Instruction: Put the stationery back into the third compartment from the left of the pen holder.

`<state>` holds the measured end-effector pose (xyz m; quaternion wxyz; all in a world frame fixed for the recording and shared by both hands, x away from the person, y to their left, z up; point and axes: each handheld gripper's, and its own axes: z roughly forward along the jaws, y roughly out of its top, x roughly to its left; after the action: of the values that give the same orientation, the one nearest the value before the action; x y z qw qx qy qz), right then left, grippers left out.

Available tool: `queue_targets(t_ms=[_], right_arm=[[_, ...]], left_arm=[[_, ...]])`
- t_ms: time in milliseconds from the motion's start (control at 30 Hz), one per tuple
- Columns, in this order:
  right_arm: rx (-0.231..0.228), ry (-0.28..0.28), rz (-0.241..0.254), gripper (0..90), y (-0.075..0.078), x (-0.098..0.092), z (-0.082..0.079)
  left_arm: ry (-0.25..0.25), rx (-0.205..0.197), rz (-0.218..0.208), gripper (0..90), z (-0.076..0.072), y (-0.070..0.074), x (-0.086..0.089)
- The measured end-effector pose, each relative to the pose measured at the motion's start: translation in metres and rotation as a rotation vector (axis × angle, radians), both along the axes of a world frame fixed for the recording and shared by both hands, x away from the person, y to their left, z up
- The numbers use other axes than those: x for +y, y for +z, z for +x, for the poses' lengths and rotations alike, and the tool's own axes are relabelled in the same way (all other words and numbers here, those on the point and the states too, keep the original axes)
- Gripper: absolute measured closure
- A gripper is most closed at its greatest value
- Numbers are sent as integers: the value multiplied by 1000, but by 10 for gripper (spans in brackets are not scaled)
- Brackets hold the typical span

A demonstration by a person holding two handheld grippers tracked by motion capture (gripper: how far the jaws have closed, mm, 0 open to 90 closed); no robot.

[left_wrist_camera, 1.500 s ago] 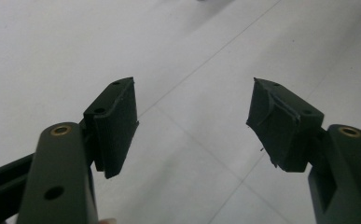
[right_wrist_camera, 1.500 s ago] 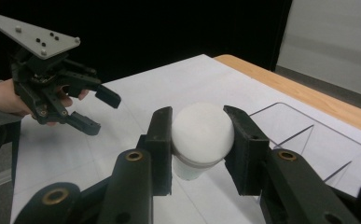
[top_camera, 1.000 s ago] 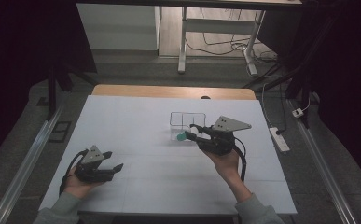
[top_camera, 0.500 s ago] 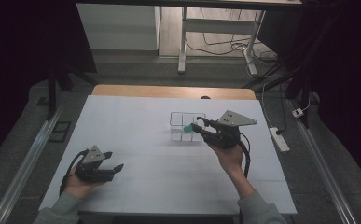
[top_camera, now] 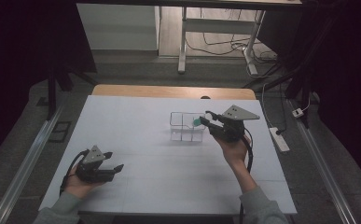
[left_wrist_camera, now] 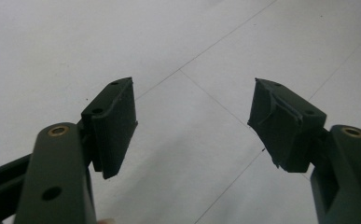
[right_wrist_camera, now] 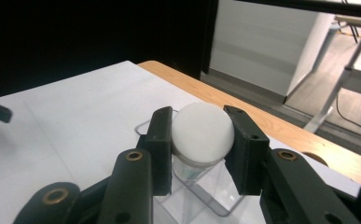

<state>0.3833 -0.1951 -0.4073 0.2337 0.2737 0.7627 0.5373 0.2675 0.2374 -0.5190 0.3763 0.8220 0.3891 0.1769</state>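
White round cap: small white-topped object with a green body (right_wrist_camera: 202, 131), pinched between the two black jaws of the right gripper (right_wrist_camera: 201, 140); centre of the right gripper view, white dome facing the camera. In the high view it reads as a green spot (top_camera: 197, 122) at the jaw tips, right of frame centre.
Position of object: held above the clear plastic divided tray (top_camera: 186, 126); over the tray's right-hand part in the high view. Whether it touches the tray floor or walls cannot be told.
Clear tray: transparent, rectangular, split into compartments; sits on the white table sheet (top_camera: 169, 177) just right of centre frame. In the right gripper view its rim (right_wrist_camera: 201, 193) shows directly under the held object.
Right gripper: black, grey three-cornered plate on top, held by the person's right hand (top_camera: 234, 150); right-centre of the high view, pointing toward frame left. Jaws narrow, clamped on the cap from both sides.
Left gripper: black, in the person's left hand, lower left of the high view (top_camera: 113, 161), well apart from the tray. Jaws spread wide in the left gripper view (left_wrist_camera: 192, 123), nothing between them, bare white sheet beyond.
Table: white sheet with faint seams, wooden edge (top_camera: 173, 91) along the far side, upper middle of the frame.
Background: dark surroundings; grey floor with cables (top_camera: 220, 44) at upper frame.
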Motion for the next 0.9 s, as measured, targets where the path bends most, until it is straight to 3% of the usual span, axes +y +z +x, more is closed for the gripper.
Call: queue_targets(t_ms=[233,733,900], right_arm=[[21,-49,-1,638,-6,-8,12],[59,-63,-53,628,-21,-1,28],[24,-85,-49,483,-19,3,25]], left_arm=[[-1,4,5,309,0,-1,-1],[-11,-2,13,308,-1,-1,-2],[-12,-3,13,308,-1,-1,-2]])
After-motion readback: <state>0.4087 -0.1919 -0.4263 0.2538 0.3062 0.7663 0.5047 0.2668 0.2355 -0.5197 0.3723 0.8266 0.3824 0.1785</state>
